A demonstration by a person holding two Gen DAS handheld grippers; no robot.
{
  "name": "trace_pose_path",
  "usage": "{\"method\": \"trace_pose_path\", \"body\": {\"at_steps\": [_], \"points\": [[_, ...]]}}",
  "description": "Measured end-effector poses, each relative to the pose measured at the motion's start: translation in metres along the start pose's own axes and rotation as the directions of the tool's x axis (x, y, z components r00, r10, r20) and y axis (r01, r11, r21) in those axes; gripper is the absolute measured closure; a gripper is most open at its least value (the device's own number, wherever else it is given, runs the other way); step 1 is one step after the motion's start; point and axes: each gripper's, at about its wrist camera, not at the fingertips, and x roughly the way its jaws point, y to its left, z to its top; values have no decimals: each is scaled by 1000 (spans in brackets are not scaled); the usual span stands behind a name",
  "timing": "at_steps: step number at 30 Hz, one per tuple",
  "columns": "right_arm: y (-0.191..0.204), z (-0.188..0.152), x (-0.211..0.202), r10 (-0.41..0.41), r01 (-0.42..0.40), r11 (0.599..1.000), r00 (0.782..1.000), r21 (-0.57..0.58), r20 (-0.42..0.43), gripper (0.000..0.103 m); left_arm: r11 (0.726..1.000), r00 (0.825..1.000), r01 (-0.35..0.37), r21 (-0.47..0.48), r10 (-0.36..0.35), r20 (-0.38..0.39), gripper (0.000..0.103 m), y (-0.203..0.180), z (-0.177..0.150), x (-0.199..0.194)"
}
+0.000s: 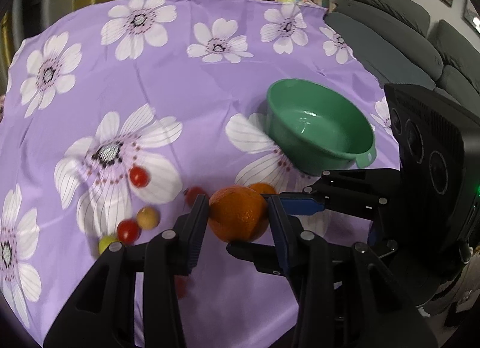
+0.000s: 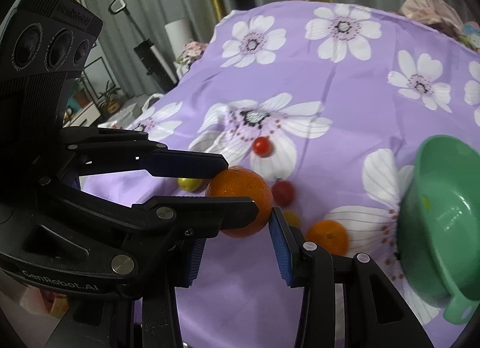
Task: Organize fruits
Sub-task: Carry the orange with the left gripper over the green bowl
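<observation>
The purple flowered cloth (image 1: pixel 186 84) covers the whole table and lies loose and wrinkled; a dragged fingertip could catch a fold and send the small fruit rolling.

The green bowl (image 1: pixel 324 126) sits ahead and to the right of the left gripper (image 1: pixel 238 213), and appears empty. In the right wrist view it is close on the right gripper's (image 2: pixel 237 252) right side, tipped in the fisheye. It looks light, so a fruit dropped from height or a knock on its rim could slide or tip it.

The large orange (image 1: pixel 238 213) is the fruit in hand: the left gripper's fingers are closed against its two sides. It is round and its skin is smooth, so a weak or off-centre squeeze may let it squirt out forward. The right gripper's fingers stand apart, holding nothing, just beside the same orange, and the two tools nearly cross here. A collision between them seems the most likely mishap, knocking the orange loose.

A smaller orange (image 2: pixel 327 237) lies just ahead-right of the right gripper, between it and the bowl.

Red cherry tomatoes (image 1: pixel 139 176), a tan round fruit (image 1: pixel 147 217) and a yellow-green one (image 1: pixel 105 243) lie to the left of the left gripper, some touching. Any bump could scatter them off the edge.
</observation>
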Motion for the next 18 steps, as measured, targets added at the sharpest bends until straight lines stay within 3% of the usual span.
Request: {"method": "trace_pose_path", "body": {"at_steps": [18], "points": [[-62, -4, -50, -145, 130, 984, 982, 124, 118, 60, 984, 995, 88, 155, -94, 31, 63, -58, 57, 34]]}}
